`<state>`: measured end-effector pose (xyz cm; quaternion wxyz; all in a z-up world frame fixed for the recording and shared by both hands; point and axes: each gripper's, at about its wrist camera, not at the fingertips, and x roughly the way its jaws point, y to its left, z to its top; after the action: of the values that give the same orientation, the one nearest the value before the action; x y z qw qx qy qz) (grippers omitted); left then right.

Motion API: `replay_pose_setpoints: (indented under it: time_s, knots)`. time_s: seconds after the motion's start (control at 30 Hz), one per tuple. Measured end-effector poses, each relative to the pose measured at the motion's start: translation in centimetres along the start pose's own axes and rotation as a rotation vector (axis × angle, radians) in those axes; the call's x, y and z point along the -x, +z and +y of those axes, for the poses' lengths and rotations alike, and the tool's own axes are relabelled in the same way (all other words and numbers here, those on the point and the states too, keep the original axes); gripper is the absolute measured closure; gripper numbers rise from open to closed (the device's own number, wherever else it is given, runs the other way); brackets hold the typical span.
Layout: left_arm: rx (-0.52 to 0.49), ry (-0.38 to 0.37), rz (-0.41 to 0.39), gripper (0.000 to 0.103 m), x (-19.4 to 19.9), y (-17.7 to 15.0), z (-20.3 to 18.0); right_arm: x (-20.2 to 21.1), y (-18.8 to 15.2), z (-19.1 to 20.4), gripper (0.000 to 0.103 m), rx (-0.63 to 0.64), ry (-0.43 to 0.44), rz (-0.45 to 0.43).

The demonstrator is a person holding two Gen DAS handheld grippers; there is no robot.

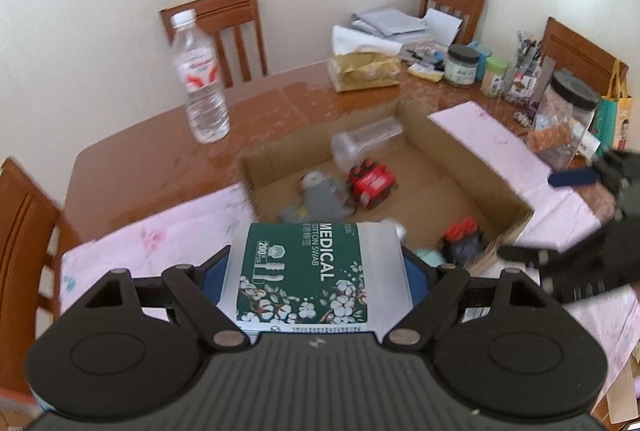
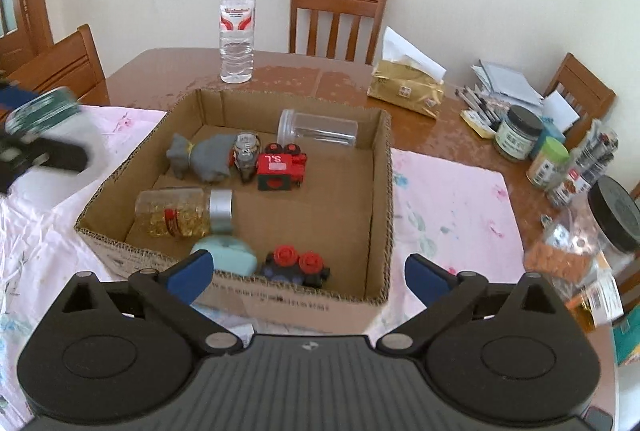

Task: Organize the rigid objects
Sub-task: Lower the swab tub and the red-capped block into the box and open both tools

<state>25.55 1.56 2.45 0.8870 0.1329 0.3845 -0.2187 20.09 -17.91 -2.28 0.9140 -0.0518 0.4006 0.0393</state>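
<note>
A shallow, open cardboard box (image 2: pixel 380 199) with raw corrugated edges is set on a pale pink flowered cloth (image 2: pixel 452 199) over a glossy brown wooden table (image 2: pixel 160 71). Seven small rigid things are counted inside it: a matte grey animal figure (image 2: pixel 204 157), a small metal-topped figure, a red toy engine (image 2: pixel 280 167), a clear plastic jar (image 2: pixel 318 127) lying on its side at the far wall, a glass jar (image 2: pixel 180 211) of golden capsules with a silver lid, a pale blue rounded case (image 2: pixel 230 255), and a dark toy with two red knobs (image 2: pixel 296 265). The right half of the box floor is left bare.

A flat rectangular cotton swab box (image 1: pixel 304 271), green with white flowers, is clamped between the blue pads of the left gripper (image 1: pixel 316 271), above the near edge of the box. The right gripper (image 2: pixel 306 277) is spread wide with nothing between its fingers, above the near wall.

One upright water bottle (image 2: pixel 237 27) is seen beyond the box.
</note>
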Motion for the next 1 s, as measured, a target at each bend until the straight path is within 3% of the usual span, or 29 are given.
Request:
replay_pose_setpoints:
  time_s: [0.4,0.57,0.67,1.0]
  knots:
    - [-0.083,-0.124,-0.002,0.020,-6.8,5.4,-7.3,2.9,-1.8,-1.9,0.000,-0.076,-0.045,-0.020]
    - [-0.083,-0.115,-0.025,0.019,-8.8,6.8,-9.5,3.6,-2.5,-3.1,0.000,-0.093,-0.062,-0.020]
    - [-0.070,-0.086,-0.033,0.007,-9.4,7.3,-9.9,3.9,-3.0,-3.6,0.000,-0.091,-0.061,-0.022]
    - [-0.025,-0.030,-0.033,0.007,-7.0,6.2,-8.8,3.3,-3.8,-4.1,0.000,-0.079,-0.030,-0.002]
